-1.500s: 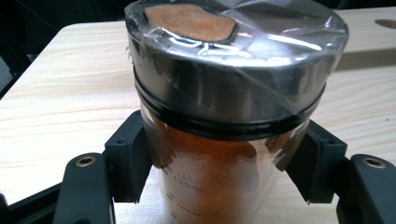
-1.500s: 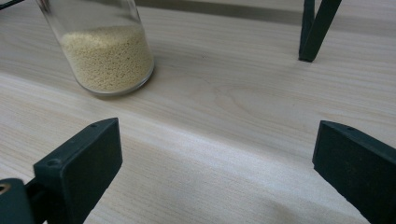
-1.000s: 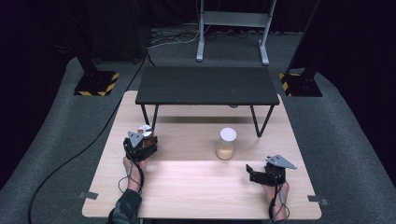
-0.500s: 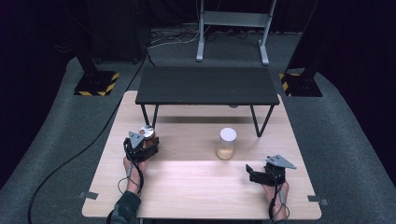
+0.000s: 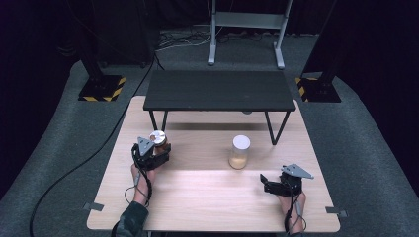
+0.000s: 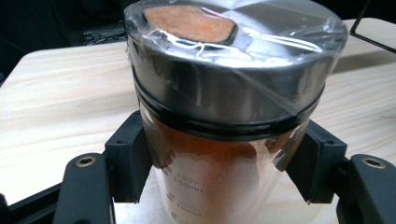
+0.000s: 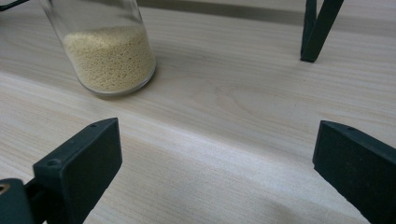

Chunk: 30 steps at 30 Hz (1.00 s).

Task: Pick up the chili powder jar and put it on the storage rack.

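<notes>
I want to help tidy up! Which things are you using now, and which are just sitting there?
In use:
- glass jar of orange-brown powder with a metal lid
- left gripper, shut on it

Just sitting there:
- clear glass jar of pale yellow grains
- low black metal shelf
- right gripper, open

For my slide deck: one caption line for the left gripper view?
Left gripper clamps a glass jar of orange-brown powder, its metal lid film-wrapped, above the wooden table.
</notes>
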Each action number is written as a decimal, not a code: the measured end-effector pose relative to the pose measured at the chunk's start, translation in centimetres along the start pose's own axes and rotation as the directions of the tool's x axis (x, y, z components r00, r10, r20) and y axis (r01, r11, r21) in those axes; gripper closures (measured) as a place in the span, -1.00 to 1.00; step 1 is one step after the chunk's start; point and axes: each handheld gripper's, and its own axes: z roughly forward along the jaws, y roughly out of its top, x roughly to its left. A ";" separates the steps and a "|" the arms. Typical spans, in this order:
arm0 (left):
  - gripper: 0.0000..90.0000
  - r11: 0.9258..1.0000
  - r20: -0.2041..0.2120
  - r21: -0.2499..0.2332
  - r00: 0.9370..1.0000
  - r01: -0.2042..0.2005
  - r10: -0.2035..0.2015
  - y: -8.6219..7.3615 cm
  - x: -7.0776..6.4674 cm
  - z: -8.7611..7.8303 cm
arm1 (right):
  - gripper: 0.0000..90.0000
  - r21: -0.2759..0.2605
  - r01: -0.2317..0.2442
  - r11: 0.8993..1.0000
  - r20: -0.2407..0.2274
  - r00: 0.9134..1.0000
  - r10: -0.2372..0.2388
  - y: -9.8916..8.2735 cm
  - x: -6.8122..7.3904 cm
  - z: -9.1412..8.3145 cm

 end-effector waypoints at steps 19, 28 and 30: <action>-0.29 0.998 0.043 -0.021 0.997 -0.056 0.057 2.1 -0.9 -0.7 | -1.00 0.002 0.004 1.000 -0.002 1.000 -0.004 0.0 0.0 0.0; -0.29 0.997 0.053 -0.026 0.996 -0.072 0.073 3.0 -1.0 -0.9 | -1.00 0.002 0.005 1.000 -0.002 1.000 -0.005 0.0 0.0 0.0; -0.29 0.997 0.057 -0.026 0.996 -0.074 0.075 3.2 -1.0 -0.9 | -1.00 0.003 0.007 1.000 -0.001 1.000 -0.007 0.1 0.0 0.0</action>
